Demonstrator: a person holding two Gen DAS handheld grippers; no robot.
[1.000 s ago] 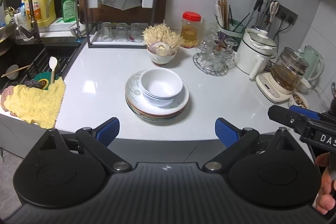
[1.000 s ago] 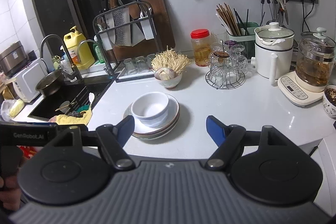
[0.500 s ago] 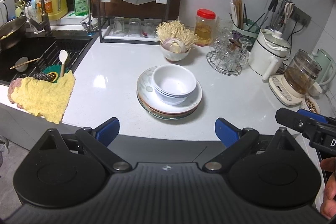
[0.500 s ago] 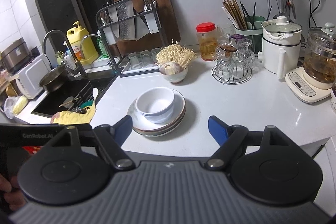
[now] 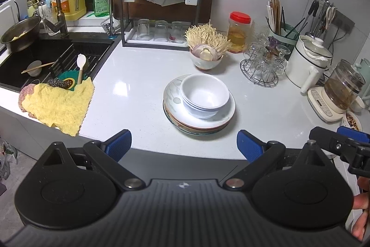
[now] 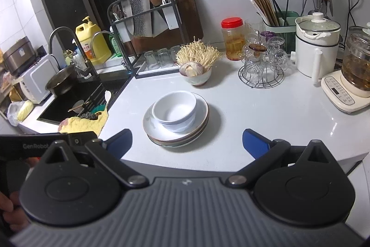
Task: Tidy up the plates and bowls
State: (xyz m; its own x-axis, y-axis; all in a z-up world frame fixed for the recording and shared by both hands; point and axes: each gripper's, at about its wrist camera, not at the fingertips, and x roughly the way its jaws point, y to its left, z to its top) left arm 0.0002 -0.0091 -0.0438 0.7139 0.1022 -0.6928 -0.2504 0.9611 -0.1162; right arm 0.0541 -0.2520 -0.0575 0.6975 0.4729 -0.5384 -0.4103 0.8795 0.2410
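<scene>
A stack of white bowls (image 5: pixel 204 95) sits nested on a stack of plates (image 5: pixel 178 108) in the middle of the white counter; the bowls (image 6: pixel 174 109) and plates (image 6: pixel 201 117) show in the right wrist view too. My left gripper (image 5: pixel 183 146) is open and empty, held back at the counter's front edge below the stack. My right gripper (image 6: pixel 187 142) is open and empty, also at the front edge just short of the plates. The right gripper's tip (image 5: pixel 344 138) shows at the right edge of the left wrist view.
A bowl of enoki mushrooms (image 5: pixel 205 54) stands behind the stack. A wire rack of glass cups (image 5: pixel 263 64), a white pot (image 5: pixel 307 61) and a glass kettle (image 5: pixel 340 92) stand to the right. A black sink (image 5: pixel 46 57), a yellow cloth (image 5: pixel 57 105) and a dish rack (image 5: pixel 161 4) are on the left.
Both grippers have drawn back and shifted slightly; the stack sits a little further right and lower in the left view. Bowls and plates have not moved. Both grippers stay open.
</scene>
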